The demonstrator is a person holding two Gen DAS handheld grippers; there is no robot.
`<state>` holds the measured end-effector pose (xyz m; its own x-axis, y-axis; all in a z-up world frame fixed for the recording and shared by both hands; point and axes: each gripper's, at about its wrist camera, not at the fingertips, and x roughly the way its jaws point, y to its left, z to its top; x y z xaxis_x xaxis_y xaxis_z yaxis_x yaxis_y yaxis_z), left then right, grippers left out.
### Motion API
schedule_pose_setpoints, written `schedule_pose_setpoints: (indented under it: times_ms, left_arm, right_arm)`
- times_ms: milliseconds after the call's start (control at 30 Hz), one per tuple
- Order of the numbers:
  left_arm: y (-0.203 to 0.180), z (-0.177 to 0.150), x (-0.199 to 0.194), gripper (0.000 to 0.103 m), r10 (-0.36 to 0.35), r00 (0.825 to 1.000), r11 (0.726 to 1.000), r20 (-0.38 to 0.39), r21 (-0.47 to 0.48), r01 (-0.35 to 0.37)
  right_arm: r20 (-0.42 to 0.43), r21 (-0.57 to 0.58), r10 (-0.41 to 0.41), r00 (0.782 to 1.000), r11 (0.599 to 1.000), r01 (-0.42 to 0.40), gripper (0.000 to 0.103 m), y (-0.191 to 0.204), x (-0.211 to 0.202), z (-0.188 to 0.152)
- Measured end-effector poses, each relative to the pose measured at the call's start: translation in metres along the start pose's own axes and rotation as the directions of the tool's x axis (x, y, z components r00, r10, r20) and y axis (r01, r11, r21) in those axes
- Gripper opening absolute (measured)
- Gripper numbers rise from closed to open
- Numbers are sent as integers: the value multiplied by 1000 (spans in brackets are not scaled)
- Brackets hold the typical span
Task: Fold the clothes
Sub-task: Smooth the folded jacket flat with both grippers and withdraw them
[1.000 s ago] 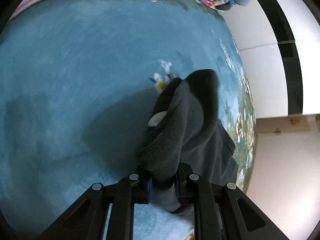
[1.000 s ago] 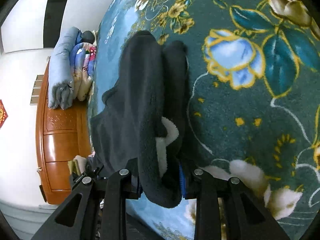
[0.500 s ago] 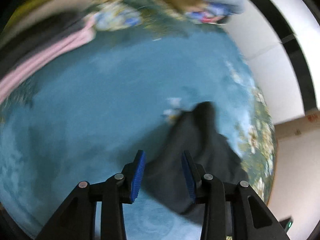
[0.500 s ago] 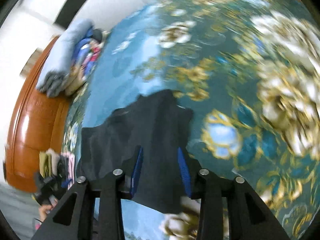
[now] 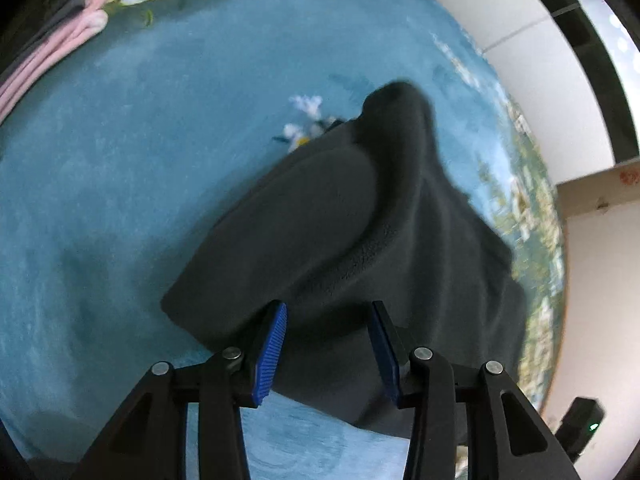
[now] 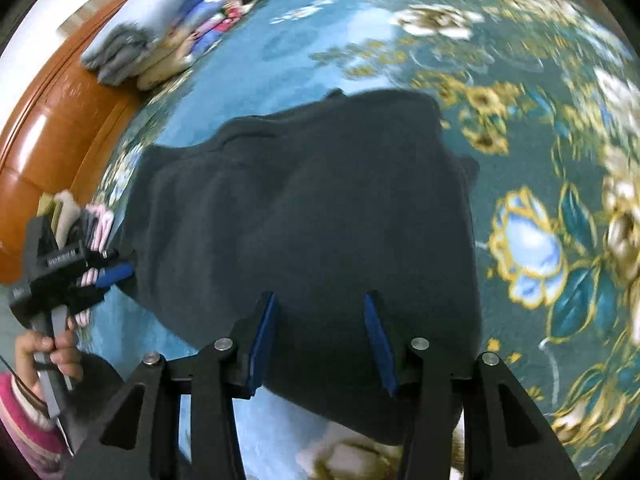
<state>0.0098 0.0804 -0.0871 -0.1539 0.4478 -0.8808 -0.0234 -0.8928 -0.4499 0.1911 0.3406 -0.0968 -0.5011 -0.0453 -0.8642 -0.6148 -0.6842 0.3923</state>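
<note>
dark grey fleece garment: flat on blue floral blanket | left gripper: jaws opening, released | right gripper: jaws opening, released

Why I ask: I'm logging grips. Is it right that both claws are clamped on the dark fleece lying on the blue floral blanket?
No. Both wrist views show the left claw and right claw opening, pads clear of the dark fleece, which does lie on the blue floral blanket.

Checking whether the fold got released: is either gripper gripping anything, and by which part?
Nothing is held. Left gripper and right gripper are opening above the dark fleece garment, pads clear.
</note>
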Motion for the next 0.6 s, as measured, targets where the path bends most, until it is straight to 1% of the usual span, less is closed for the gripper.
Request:
schedule_pose_setpoints:
  times_ms: [100, 133, 167, 267, 367, 400, 433, 500, 600]
  left_arm:
    - [-4, -4, 2, 46, 22, 1000, 999, 17, 31, -22]
    - [-6, -6, 1, 46, 25, 999, 999, 32, 37, -26]
    - [-7, -10, -1, 46, 27, 998, 999, 56, 42, -30]
    - [-14, -24, -10, 47, 40, 991, 997, 131, 66, -49]
    - [-23, -34, -25, 54, 29, 981, 994, 191, 102, -49]
    - [-29, -39, -28, 58, 18, 979, 992, 202, 118, -43]
    - [-34, -44, -30, 60, 12, 978, 990, 206, 132, -40]
    - [-45, -52, -28, 60, 17, 981, 987, 193, 156, -48]
    - [-62, -67, -26, 60, 16, 978, 981, 207, 186, -55]
  right_arm:
    - [1, 16, -1, 1000, 1000, 1, 52, -4, 4, -1]
    - [-2, 8, 4, 1000, 1000, -4, 57, -3, 5, -1]
    - [-3, -1, 5, 1000, 1000, -5, 61, -1, 6, -1]
    - [5, -27, 3, 1000, 1000, -3, 61, 3, 1, -4]
    - [33, -41, 21, 999, 999, -20, 61, 6, -11, -9]
    - [42, -49, 21, 999, 999, -18, 61, 6, -14, -10]
    - [51, -57, 14, 999, 998, -11, 61, 6, -18, -13]
    - [68, -71, 6, 998, 997, -1, 61, 5, -23, -17]
    - [102, -97, 1, 995, 995, 9, 61, -1, -35, -27]
